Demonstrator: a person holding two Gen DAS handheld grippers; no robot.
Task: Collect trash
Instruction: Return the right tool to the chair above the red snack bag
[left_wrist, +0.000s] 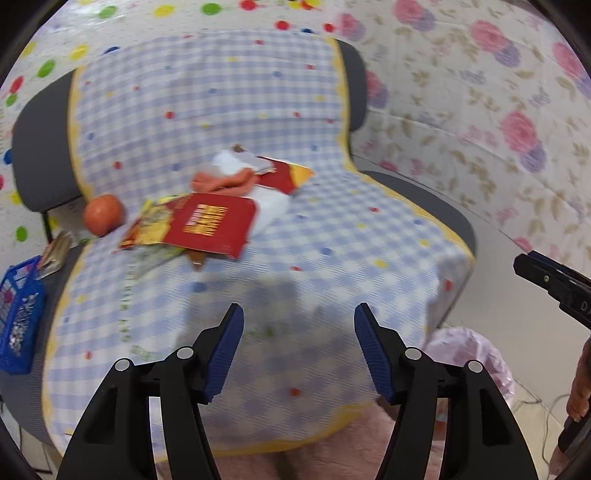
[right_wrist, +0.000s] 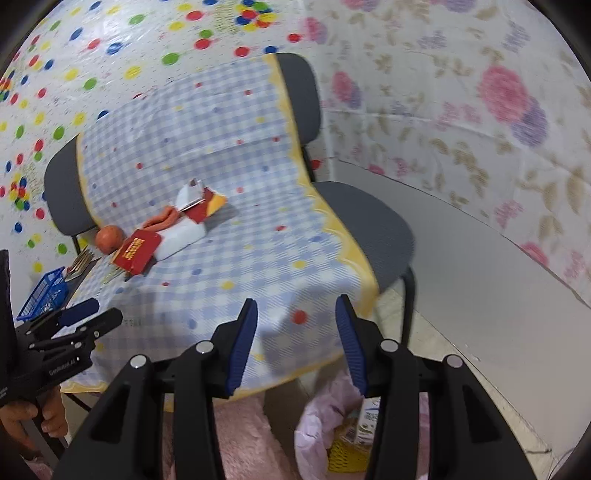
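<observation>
A pile of trash lies on the checked cloth (left_wrist: 332, 236) over the chairs: a red carton (left_wrist: 212, 225), a yellow snack wrapper (left_wrist: 153, 223), orange peel (left_wrist: 225, 182), white paper (left_wrist: 271, 201) and a red and yellow packet (left_wrist: 286, 173). The pile also shows in the right wrist view, with the red carton (right_wrist: 136, 249). My left gripper (left_wrist: 299, 317) is open and empty, short of the pile. My right gripper (right_wrist: 295, 314) is open and empty above the cloth's front edge. A pink-lined trash bag (right_wrist: 332, 421) holding some trash sits on the floor below it.
An orange fruit (left_wrist: 103, 214) sits left of the pile. A blue basket (left_wrist: 18, 314) stands at the far left on a grey chair seat. Another grey seat (right_wrist: 369, 225) lies right of the cloth. Patterned sheets cover the walls. A pink rug (right_wrist: 240, 439) lies below.
</observation>
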